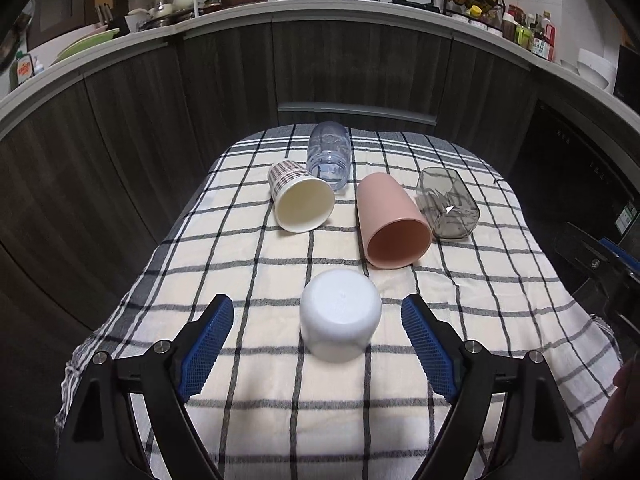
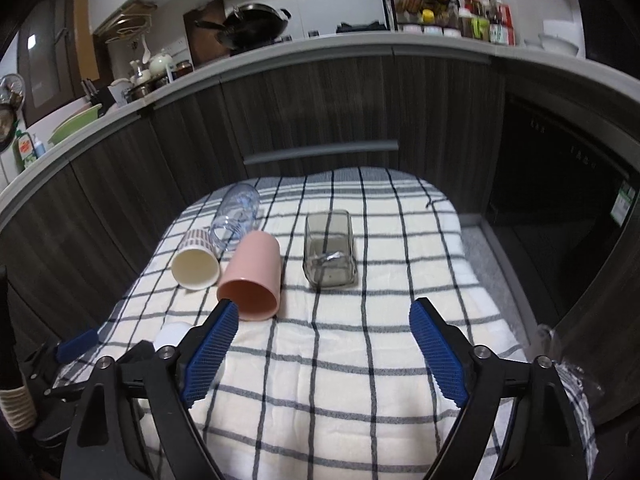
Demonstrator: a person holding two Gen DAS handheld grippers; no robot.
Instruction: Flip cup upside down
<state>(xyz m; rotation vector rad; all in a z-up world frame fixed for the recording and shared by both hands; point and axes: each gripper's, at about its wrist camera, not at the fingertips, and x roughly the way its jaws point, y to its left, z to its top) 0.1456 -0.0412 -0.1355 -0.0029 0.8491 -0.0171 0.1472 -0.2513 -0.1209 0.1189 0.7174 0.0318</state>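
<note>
A white cup [image 1: 340, 314] stands upside down on the checked cloth [image 1: 280, 400], between and just ahead of my open left gripper [image 1: 318, 310], not touched by its fingers. A pink cup [image 1: 390, 220] lies on its side, mouth toward me; it also shows in the right wrist view [image 2: 252, 276]. A plaid paper cup [image 1: 300, 198], a clear blue cup [image 1: 329, 156] and a smoky grey glass [image 1: 446, 202] lie on their sides too. My right gripper [image 2: 324, 310] is open and empty above the cloth, near the pink cup and short of the grey glass [image 2: 329, 250].
The cloth-covered table [image 2: 400, 360] stands in front of dark wooden cabinets [image 1: 232, 92]. A counter above holds a wok [image 2: 256, 24], teapots and a spice rack [image 2: 420, 0]. The right gripper's body shows at the right edge of the left view [image 1: 600, 264].
</note>
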